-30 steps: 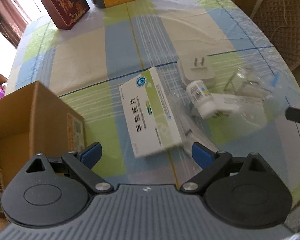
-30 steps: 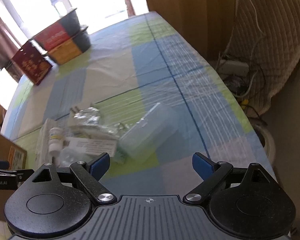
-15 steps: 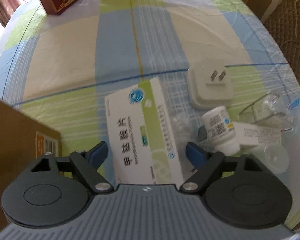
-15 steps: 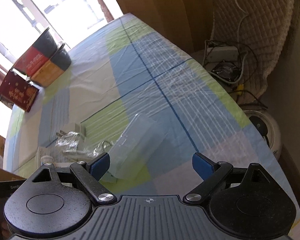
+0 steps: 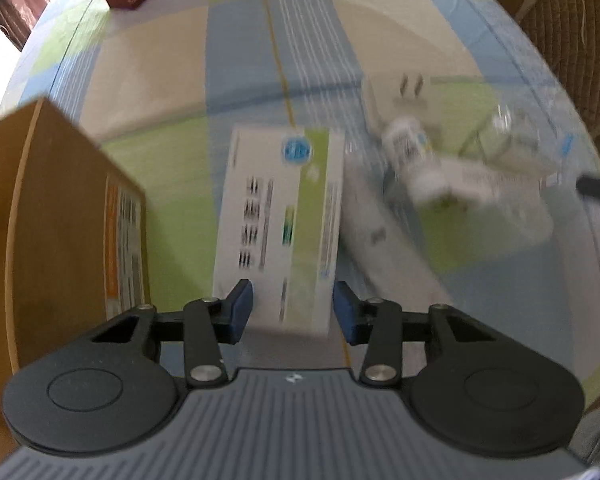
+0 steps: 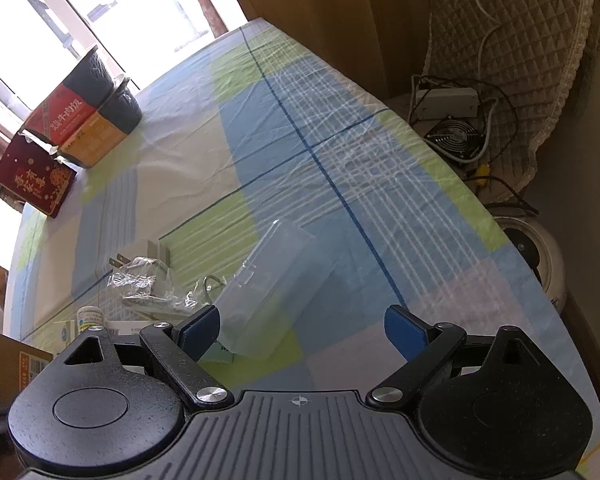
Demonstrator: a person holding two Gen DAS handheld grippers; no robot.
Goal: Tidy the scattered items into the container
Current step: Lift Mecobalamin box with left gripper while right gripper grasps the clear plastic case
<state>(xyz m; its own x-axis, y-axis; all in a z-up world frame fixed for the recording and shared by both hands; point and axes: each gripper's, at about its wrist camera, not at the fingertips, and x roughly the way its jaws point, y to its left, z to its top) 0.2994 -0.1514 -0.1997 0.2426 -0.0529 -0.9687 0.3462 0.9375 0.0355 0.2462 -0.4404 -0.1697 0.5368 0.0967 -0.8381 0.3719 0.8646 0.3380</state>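
Observation:
A white-and-green medicine box [image 5: 280, 216] lies lengthwise on the checked tablecloth. My left gripper [image 5: 293, 312] has its blue pads drawn in against the box's near end. The brown cardboard carton [image 5: 60, 220] stands just to its left. To the right lie a white pill bottle [image 5: 412, 152], a white plug adapter [image 5: 404, 92] and crumpled clear wrapping [image 5: 512, 132]. My right gripper [image 6: 302, 324] is open low over the table. A clear plastic case [image 6: 268, 280] lies just ahead of its left finger. The adapter [image 6: 148, 252] and bottle [image 6: 90, 316] lie further left.
A dark red gift box [image 6: 36, 180] and stacked dark bowls in a red-orange sleeve [image 6: 88, 120] stand at the far end. The table's right edge [image 6: 480, 208] drops to a quilted chair [image 6: 520, 40], cables and a small fan [image 6: 456, 136] on the floor.
The left jaws have narrowed from wide open onto the medicine box, and the view has swung so the carton shows on the left. The right gripper has crept closer to the clear case.

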